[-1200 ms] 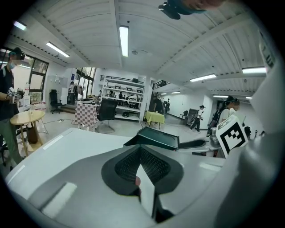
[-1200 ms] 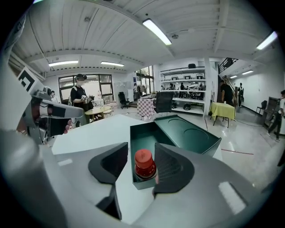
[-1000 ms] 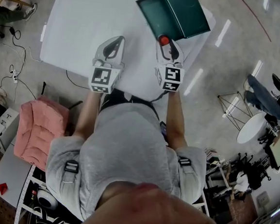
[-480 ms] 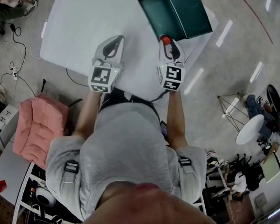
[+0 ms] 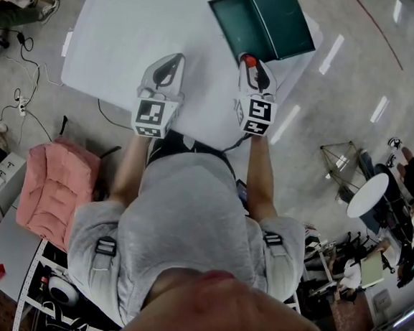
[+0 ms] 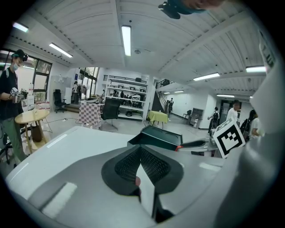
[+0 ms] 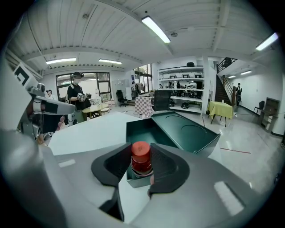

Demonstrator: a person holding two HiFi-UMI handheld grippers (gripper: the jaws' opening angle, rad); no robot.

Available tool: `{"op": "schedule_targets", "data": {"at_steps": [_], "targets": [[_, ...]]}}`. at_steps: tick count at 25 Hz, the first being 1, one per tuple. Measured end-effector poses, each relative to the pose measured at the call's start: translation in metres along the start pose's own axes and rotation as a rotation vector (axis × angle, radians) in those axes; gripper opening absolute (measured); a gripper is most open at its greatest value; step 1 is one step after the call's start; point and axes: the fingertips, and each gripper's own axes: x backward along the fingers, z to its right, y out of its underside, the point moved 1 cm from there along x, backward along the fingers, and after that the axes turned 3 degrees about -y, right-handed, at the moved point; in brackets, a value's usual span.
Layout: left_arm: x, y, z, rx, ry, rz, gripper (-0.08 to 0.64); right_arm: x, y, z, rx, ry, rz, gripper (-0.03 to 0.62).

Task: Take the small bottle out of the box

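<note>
Right gripper view first: which step are you on? (DESK)

OPERATOR: I'm taking hold. The right gripper is pinching the small bottle near its red cap. Its jaws have just been closing with the bottle between them, and both pads are pressing on it. The bottle is not yet out. It is standing directly between the jaws, in the corner of the green box nearest the gripper, while the open lid is lying beyond, off to the gripper's right.

DESK: What is the next move calling for?

OPERATOR: I'm judging it to be a straight lift. The bottle needs raising clear of the box wall before I'm drawing it back toward me, and the grip needs keeping firm, since the bottle looks smooth. The left gripper is hanging off to the right gripper's left over the table, jaws pressed together on nothing.

DESK: And the setting?

OPERATOR: I'm working over a plain white table. Around it a big open workroom is stretching out over a glossy grey floor. Shelving is standing far ahead of the grippers and strip lights are glowing overhead. A person is standing by a round table, away to the right gripper's left.
</note>
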Motion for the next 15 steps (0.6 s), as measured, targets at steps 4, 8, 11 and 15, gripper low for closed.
{"op": "schedule_targets", "data": {"at_steps": [4,8,11,15], "targets": [[0.006,-0.004,0.000,-0.001,-0.002,0.011,0.012,0.007,-0.007,0.000,0.005,0.011,0.021,0.132],[0.012,-0.007,0.000,-0.003,-0.006,0.025,0.012,0.012,-0.013,0.000,0.020,0.022,0.039,0.132],[0.016,-0.009,0.000,-0.005,-0.011,0.033,0.012,0.017,-0.019,-0.001,0.029,0.024,0.052,0.132],[0.024,-0.012,-0.001,-0.005,-0.018,0.049,0.012,0.024,-0.027,-0.003,0.033,0.033,0.071,0.132]]}}
